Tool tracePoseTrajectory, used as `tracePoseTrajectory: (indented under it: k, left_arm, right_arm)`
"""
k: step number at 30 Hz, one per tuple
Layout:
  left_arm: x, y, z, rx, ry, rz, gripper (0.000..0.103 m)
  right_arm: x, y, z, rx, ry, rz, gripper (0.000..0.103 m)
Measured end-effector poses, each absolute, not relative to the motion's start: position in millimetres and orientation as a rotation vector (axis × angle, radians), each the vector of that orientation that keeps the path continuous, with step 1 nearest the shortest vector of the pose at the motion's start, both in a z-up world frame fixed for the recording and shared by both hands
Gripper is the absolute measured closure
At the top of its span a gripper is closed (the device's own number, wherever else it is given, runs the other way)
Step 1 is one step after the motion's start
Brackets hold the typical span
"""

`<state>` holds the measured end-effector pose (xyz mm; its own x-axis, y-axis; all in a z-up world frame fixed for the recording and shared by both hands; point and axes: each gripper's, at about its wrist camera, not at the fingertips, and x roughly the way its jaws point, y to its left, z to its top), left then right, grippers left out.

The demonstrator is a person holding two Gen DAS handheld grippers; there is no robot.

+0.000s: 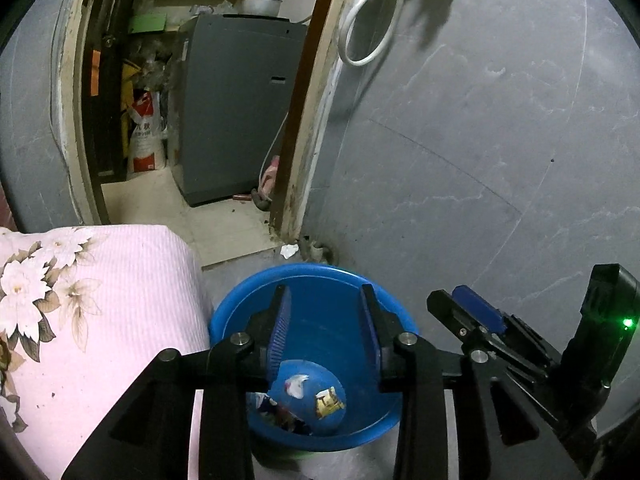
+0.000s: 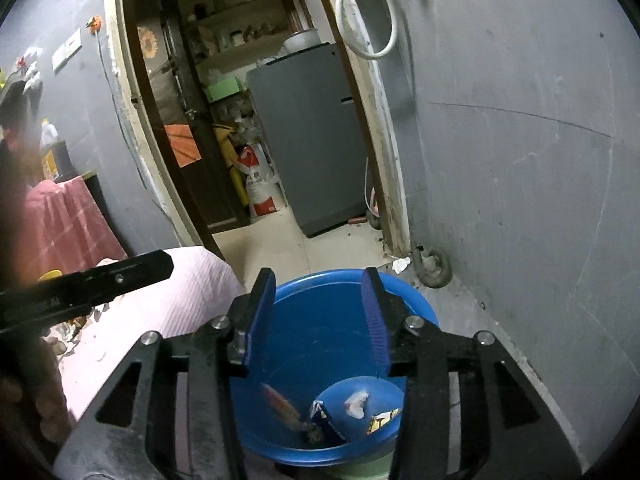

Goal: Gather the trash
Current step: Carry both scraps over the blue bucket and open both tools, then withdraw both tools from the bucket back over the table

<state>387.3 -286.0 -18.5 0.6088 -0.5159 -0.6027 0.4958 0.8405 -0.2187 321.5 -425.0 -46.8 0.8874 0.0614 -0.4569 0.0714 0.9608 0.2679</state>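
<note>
**Both grippers spread and empty above the blue bin**

The left hand-held gripper (image 1: 325, 320) hovered over the blue bin (image 1: 240, 312), fingers spread, nothing between them. The right hand-held gripper (image 2: 318, 312) was likewise spread and empty above the same bin (image 2: 420, 312). Trash lay at the bin bottom: a white scrap (image 2: 356, 402), a yellow printed wrapper (image 2: 384, 420), a dark blue carton (image 2: 326, 420). The bin stood on the floor, just beside a pink floral bed cover (image 1: 100, 300). A crumpled white paper (image 1: 289, 251) lay on the floor by the door frame (image 1: 298, 160).
</note>
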Motion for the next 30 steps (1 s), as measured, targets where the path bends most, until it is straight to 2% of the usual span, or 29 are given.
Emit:
tracePoseTrajectory:
  k: [11,23,30]
  left_arm:
    - [383.3,-284.1,-12.2,-0.020,0.681,-0.587,0.074]
    - [357.4,-255.5,26.7,-0.041,0.601,-0.567,0.073]
    - [332.6,-215.2,56.4,-0.074,0.522,-0.525,0.073]
  right_arm:
    - [314.4,-423.6,-36.0,0.282,0.451,-0.009,0.049]
    - [295.6,-405.8,-0.1,0.260,0.391,0.000,0.048]
    - [279.2,-377.0,31.4,0.231,0.331,0.026,0.040]
